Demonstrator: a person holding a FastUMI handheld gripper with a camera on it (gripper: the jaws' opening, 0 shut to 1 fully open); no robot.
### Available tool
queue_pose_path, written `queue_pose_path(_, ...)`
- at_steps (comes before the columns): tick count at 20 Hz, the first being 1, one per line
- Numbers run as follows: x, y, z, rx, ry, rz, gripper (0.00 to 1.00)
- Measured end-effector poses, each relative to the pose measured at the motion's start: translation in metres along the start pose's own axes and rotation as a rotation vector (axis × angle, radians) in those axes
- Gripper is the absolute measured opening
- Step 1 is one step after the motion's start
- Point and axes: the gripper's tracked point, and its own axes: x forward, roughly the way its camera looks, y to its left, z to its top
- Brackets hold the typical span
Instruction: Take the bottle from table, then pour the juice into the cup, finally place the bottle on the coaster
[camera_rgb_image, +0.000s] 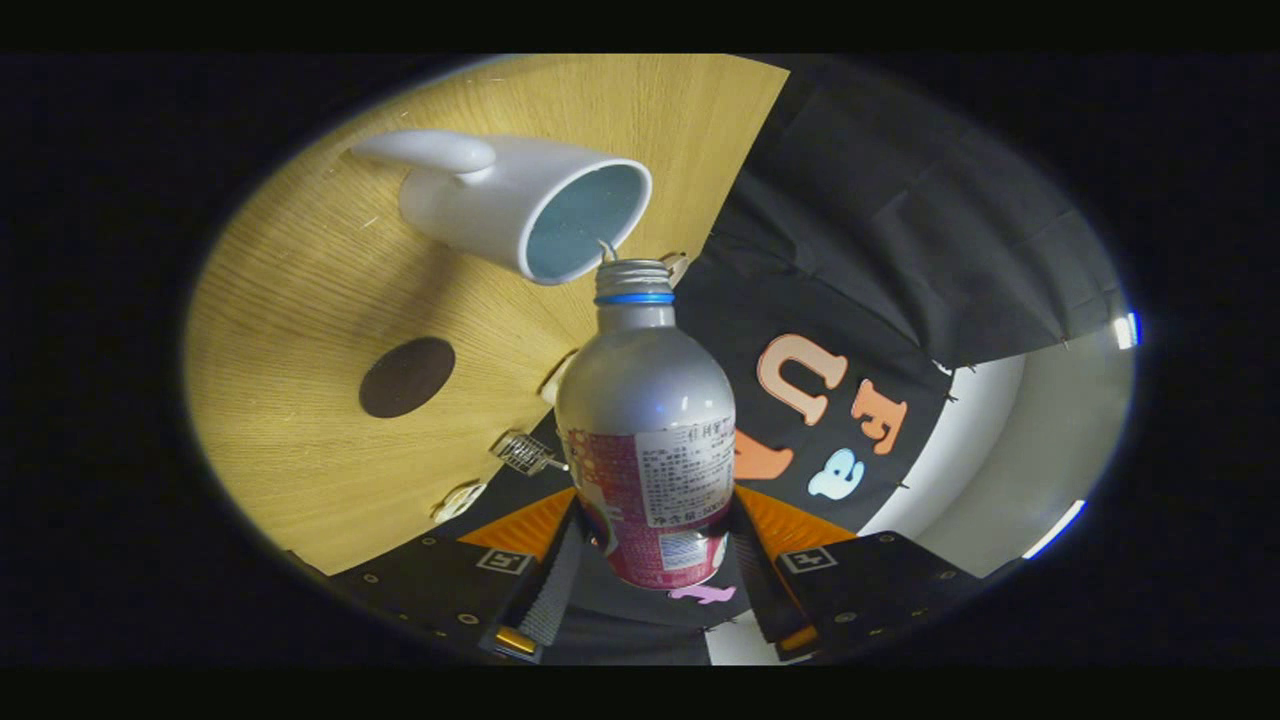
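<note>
We cannot read the small print on the label of the bottle (645, 440), and where the two fingers of the gripper (652, 555) meet its lower body, their inner faces lie behind it, so we cannot see the contact itself, though both sit tight against its sides. The bottle's base merges with the dark cloth below it. Beyond the bottle's open neck, the cup (520, 205) shows a pale blue interior, yet we cannot tell whether any liquid lies inside. Beside the bottle, small fittings along the edge of the table (300, 300) are too small to identify.
</note>
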Motion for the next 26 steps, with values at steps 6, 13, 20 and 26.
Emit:
queue_pose_path(6,0.001,0.009,0.008,0.052,-0.016,0.056,0.74)
queue_pose_path(13,-0.003,0.046,0.008,0.306,-0.008,0.162,0.74)
queue_pose_path(20,0.006,0.056,-0.018,0.781,0.072,0.131,0.75)
queue_pose_path(26,0.024,0.071,-0.029,1.229,0.11,0.12,0.75)
